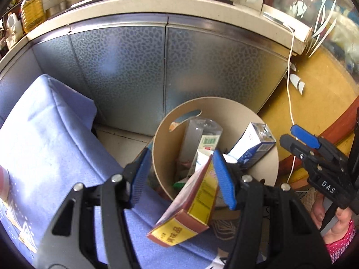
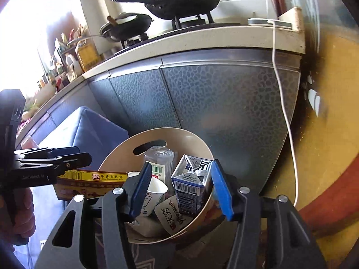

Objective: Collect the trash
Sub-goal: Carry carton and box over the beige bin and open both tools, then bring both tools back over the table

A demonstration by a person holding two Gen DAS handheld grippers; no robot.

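Above the round tan bin (image 1: pixel 267 174), one left gripper (image 1: pixel 181 179) stands open with one red-and-yellow box (image 1: pixel 190 204) loose between its pads. The right gripper (image 2: pixel 179 190) is open and empty. Inside: one blue milk carton (image 2: pixel 190 188), one paper cup (image 2: pixel 154 192), one clear bottle (image 2: pixel 159 159); lower trash is hidden.

We've got a black frying pan (image 2: pixel 186 0) on the stove up top, a big bottle of cooking oil (image 1: pixel 32 11) on the counter, and a white cable (image 2: pixel 285 112) dangling down the cabinet doors (image 1: pixel 139 71).
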